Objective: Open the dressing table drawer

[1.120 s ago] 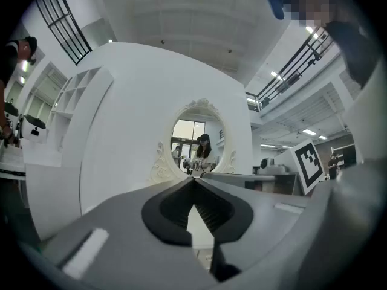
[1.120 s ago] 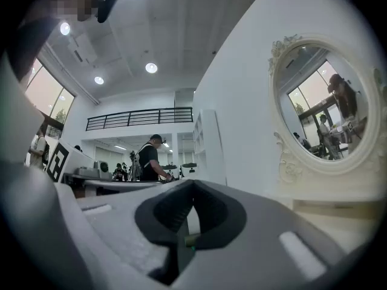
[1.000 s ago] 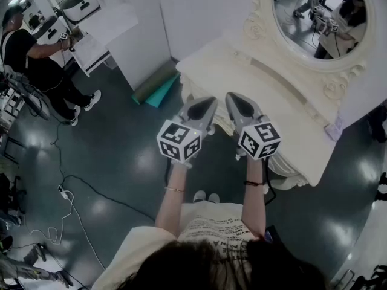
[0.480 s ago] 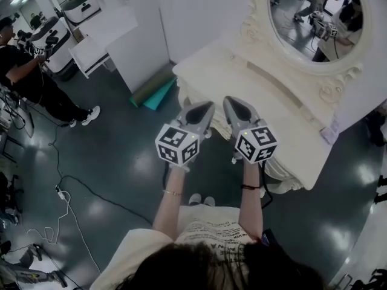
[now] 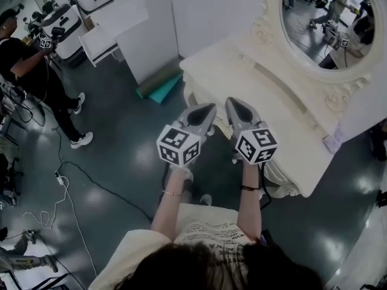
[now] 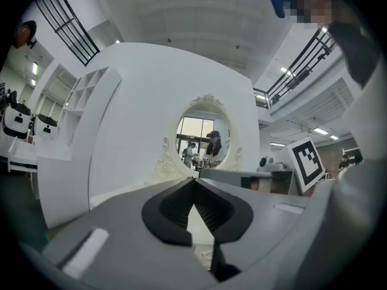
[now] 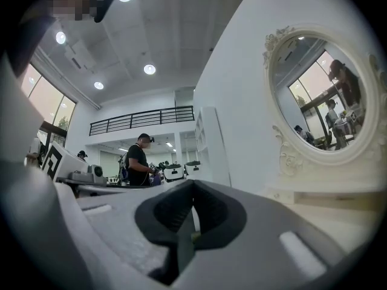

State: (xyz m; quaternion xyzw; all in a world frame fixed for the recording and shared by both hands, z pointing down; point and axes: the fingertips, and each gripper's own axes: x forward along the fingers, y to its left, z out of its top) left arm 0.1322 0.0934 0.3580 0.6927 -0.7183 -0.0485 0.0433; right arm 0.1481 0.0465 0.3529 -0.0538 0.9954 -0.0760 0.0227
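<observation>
A dark, glossy grey floor (image 5: 121,156) fills the room, with a black cable (image 5: 78,180) trailing across its left side. White walls (image 5: 211,11) stand at the far side. A white cabinet (image 5: 130,29) juts out at the far left.

At the far right stands the desk (image 5: 284,132), a cream dressing table with carved trim and one oval mirror (image 5: 326,23) that reflects several figures. The drawer sits in the desk's near front, under the overhanging top. Only a strip of carved front (image 5: 221,127) shows there, and the drawer's outline cannot be made out.

Two rolled mats lie at the foot of the wall left of the desk, one teal (image 5: 162,90) and one olive (image 5: 154,82). One person in black (image 5: 30,65) stands at the far left.

The left hand-held gripper (image 5: 210,107) and the right hand-held gripper (image 5: 232,102) are side by side. Their tips are over the desk's near edge and both point at it. In its own view each is clenched, tips meeting, with nothing between them.

Each carries one cube with black-and-white square markers, two cubes in all, and the markers bear no words. A small tag (image 5: 332,142) on the desk's right edge and the print on the wearer's pale shirt (image 5: 211,231) are too small to read.
</observation>
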